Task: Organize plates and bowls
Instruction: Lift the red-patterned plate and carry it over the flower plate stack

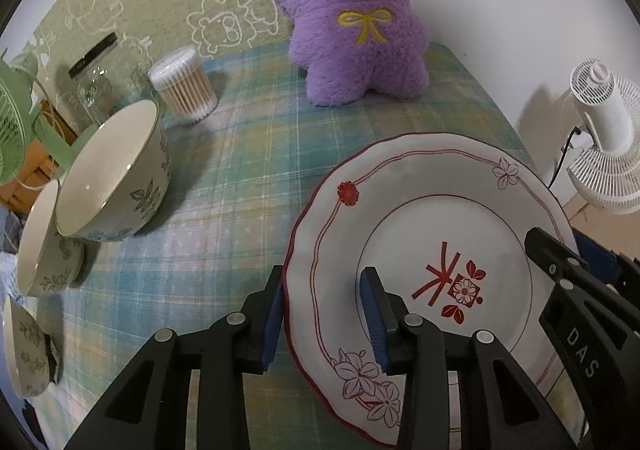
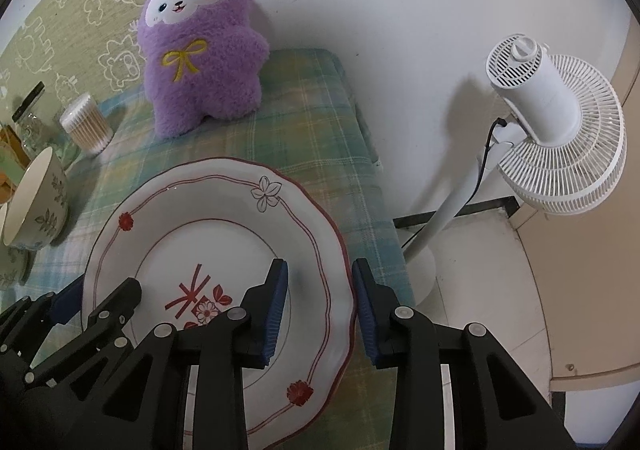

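Observation:
A white plate (image 1: 432, 178) with red flowers and a red centre mark lies on the plaid tablecloth (image 1: 240, 178), near the front right of the table. My left gripper (image 1: 322, 310) straddles its left rim, one pad outside the edge and one on the inner face, both touching it. From the opposite side my right gripper (image 2: 320, 302) clamps the right rim of the plate (image 2: 208, 210) the same way. Each gripper shows in the other's view: the right gripper (image 1: 568, 250) and the left gripper (image 2: 98, 296). Three leaf-patterned bowls stand at the left: a large bowl (image 1: 112, 178), a second bowl (image 1: 44, 242) and a third bowl (image 1: 24, 346).
A purple plush toy (image 1: 356, 30) stands at the table's back. A tub of cotton swabs (image 1: 182, 86) and a glass jar (image 1: 96, 86) sit at the back left, beside a green fan (image 1: 12, 122). Off the table's right edge a white pedestal fan (image 2: 560, 138) stands on the floor.

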A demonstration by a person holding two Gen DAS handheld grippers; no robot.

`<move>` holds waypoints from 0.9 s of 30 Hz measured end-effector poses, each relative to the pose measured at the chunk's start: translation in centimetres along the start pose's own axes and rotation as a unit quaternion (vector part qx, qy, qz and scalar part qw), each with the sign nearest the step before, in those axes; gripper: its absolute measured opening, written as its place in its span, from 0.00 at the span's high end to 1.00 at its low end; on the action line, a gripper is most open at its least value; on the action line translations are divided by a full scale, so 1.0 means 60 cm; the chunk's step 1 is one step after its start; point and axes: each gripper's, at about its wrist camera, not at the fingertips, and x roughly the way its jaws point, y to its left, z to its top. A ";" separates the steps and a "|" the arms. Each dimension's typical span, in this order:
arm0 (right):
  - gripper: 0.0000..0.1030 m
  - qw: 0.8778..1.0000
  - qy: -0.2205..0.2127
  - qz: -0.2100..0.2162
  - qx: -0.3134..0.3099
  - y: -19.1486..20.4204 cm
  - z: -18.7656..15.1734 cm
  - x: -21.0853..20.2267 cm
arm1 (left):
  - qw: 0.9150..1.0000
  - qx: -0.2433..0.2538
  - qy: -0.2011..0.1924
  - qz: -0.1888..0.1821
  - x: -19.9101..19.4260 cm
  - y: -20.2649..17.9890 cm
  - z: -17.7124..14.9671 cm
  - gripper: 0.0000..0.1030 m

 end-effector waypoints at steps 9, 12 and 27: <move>0.67 1.000 -0.003 -0.012 -0.010 0.005 0.001 -0.003 | 1.000 -0.016 0.003 -0.002 -0.005 0.005 -0.002 0.64; 0.67 1.000 -0.006 -0.012 -0.010 0.010 0.001 -0.008 | 1.000 -0.022 0.004 0.000 -0.008 0.009 -0.004 0.64; 0.67 1.000 -0.008 -0.013 -0.015 0.028 -0.009 -0.047 | 0.999 -0.037 -0.009 0.002 -0.047 0.027 -0.023 0.64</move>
